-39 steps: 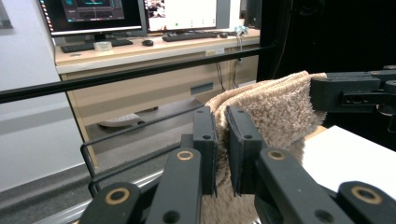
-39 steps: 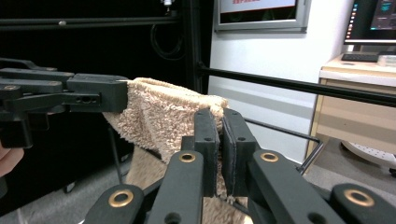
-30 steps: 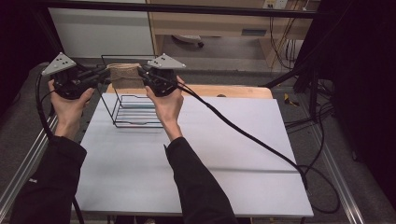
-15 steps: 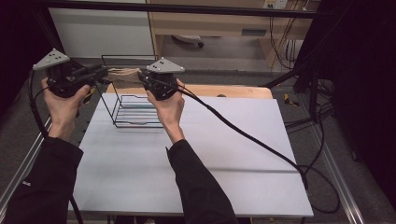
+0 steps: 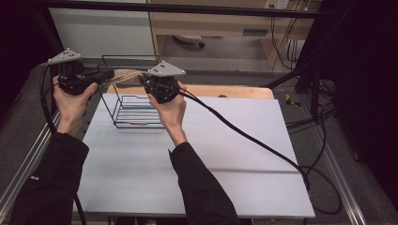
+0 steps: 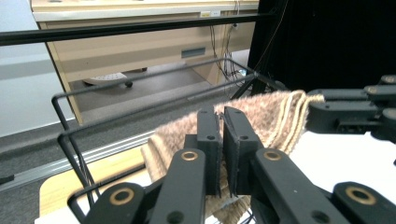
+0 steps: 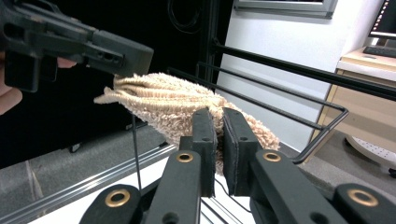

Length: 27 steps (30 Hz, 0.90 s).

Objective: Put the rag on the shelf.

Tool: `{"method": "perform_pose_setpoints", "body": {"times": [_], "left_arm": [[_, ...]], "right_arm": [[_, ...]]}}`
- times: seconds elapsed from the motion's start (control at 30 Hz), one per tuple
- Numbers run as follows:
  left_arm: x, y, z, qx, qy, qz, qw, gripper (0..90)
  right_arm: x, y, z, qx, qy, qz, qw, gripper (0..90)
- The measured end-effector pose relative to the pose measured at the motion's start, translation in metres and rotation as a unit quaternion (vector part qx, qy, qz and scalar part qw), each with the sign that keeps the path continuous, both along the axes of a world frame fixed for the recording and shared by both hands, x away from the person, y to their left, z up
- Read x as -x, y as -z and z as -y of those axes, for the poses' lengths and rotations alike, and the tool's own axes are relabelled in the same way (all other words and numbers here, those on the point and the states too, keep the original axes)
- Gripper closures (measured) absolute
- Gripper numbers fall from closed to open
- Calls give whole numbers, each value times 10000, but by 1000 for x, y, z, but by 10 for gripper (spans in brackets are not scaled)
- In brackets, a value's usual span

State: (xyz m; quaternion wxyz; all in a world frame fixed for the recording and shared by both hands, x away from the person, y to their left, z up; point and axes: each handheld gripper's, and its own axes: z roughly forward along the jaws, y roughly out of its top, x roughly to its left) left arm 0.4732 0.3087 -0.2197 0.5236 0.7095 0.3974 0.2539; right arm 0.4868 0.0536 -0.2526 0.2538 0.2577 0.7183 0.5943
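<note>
Right now your left gripper (image 5: pixel 107 74) and right gripper (image 5: pixel 142 79) each pinch one end of the beige knitted cloth (image 5: pixel 126 75), stretched between them just above the black wire rack (image 5: pixel 136 112).

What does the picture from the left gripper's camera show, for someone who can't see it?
The left gripper has its two black jaws shut on a fuzzy beige-and-brown striped cloth, held beside a black wire rack. The right gripper grips the cloth's far end at the right edge, and a wooden desk stands behind.
</note>
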Motion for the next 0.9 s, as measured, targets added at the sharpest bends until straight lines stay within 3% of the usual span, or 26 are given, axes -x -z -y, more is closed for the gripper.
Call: {"method": "perform_pose_setpoints", "body": {"times": [0.23, 0.5, 0.7, 0.77, 0.9], "left_arm": [[5, 11, -2, -151, -1, -40, 9999, 883], [1, 18, -3, -211, -51, -125, 9997, 899], [-1, 22, -3, -266, -97, -118, 9995, 900], [-1, 24, -3, -272, -93, -128, 9995, 900], [-1, 29, -3, -310, -93, -87, 9994, 894]], "right_arm": [[2, 3, 1, 61, -81, -58, 9999, 798], [3, 3, 1, 88, -135, -121, 9998, 726], [4, -4, 4, -145, -165, -109, 9997, 693], [1, -6, 5, -218, -170, -172, 9995, 722], [-1, -4, 5, -124, -307, -488, 9983, 878]]}}
